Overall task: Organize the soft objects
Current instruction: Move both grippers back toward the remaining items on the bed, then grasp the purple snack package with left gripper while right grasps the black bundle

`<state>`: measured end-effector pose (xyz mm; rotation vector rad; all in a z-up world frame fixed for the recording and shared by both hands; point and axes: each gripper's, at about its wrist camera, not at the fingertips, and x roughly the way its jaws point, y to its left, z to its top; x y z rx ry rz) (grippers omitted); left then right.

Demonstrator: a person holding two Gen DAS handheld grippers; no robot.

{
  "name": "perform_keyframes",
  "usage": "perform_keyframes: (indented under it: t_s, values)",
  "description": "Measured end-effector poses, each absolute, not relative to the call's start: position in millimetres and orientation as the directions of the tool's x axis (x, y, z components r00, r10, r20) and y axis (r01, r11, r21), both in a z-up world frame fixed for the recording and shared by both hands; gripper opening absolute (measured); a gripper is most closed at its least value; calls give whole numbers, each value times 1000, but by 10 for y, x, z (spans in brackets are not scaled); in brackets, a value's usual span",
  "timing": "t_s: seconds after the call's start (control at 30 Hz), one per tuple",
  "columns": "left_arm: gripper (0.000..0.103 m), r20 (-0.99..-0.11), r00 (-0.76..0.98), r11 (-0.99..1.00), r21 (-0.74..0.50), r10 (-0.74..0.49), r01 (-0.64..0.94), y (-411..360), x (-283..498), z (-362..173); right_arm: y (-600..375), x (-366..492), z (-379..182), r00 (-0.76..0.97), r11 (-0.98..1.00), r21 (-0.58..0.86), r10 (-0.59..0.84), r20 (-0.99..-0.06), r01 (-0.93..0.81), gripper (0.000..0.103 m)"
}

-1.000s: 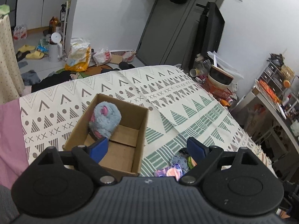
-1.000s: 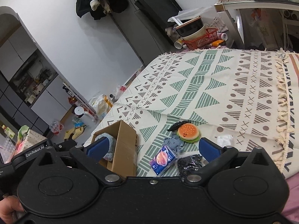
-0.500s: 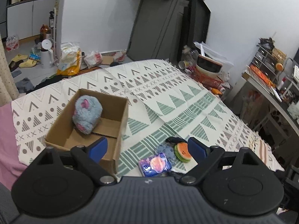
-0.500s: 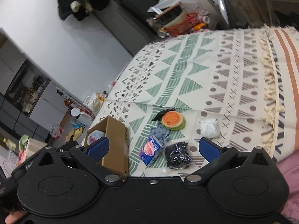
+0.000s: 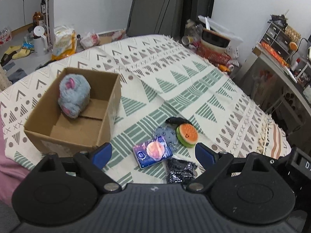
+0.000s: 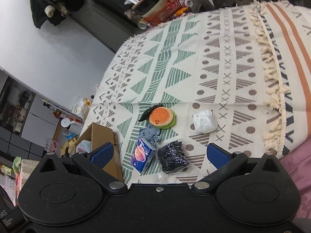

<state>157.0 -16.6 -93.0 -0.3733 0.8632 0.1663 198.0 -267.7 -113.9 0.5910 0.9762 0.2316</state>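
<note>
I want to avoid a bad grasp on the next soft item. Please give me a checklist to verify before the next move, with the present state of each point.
1. Left gripper jaws wide apart and holding nothing: ok.
2. Right gripper jaws wide apart and holding nothing: ok.
3. Cardboard box has free floor beside the grey plush toy: ok.
4. Blue packet lies flat, top free: ok.
5. Blue packet apart from its neighbours: not ok, the black bag and the grey cloth sit against it.
6. Burger toy and white packet within reach: cannot tell.
</note>
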Motion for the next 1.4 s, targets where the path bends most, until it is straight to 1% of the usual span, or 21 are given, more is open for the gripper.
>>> perform_keyframes:
  t_s: [0.37,0.47,0.53,0.7,0.8,0.93,1.0,1.13,1.23,1.3,1.4]
  values:
    - [89,-798,601,926,-249,-30,-283,-257,1816,-1209,-2667,2130,-1413,517,779,607,459,-723,157,102]
    - [89,-799,600,930,-245,-35,-273,-299,1881,-1273,-2679,2182,-1506,504,766,614,460,-731,193,97]
    - [85,-803,595,928,-249,-37,-278,-317,1930,-1319,-2677,2221,-1569,493,758,616,462,-738,212,96]
    - [81,-811,584,925,-251,-39,-287,-358,2042,-1415,-2670,2309,-1728,463,738,621,468,-753,264,91]
    - [76,-820,571,920,-253,-39,-300,-356,2118,-1494,-2674,2360,-1839,444,723,623,473,-761,299,88]
    - [75,-831,556,917,-250,-38,-311,-357,2228,-1608,-2656,2422,-1964,424,722,609,463,-778,328,84]
    - [74,-836,547,917,-247,-38,-314,-355,2270,-1660,-2642,2455,-2042,407,718,608,470,-783,340,78]
    - [67,-850,525,919,-237,-40,-314,-357,2353,-1750,-2603,2517,-2190,372,710,608,489,-789,355,74]
    - [66,-856,515,923,-235,-47,-306,-351,2420,-1805,-2556,2558,-2271,356,712,606,497,-792,355,72]
    - [66,-860,508,921,-233,-46,-312,-334,2457,-1860,-2520,2597,-2347,336,713,603,504,-796,358,68]
    - [66,-870,492,916,-231,-44,-326,-295,2503,-1946,-2491,2636,-2431,314,713,600,513,-799,363,65]
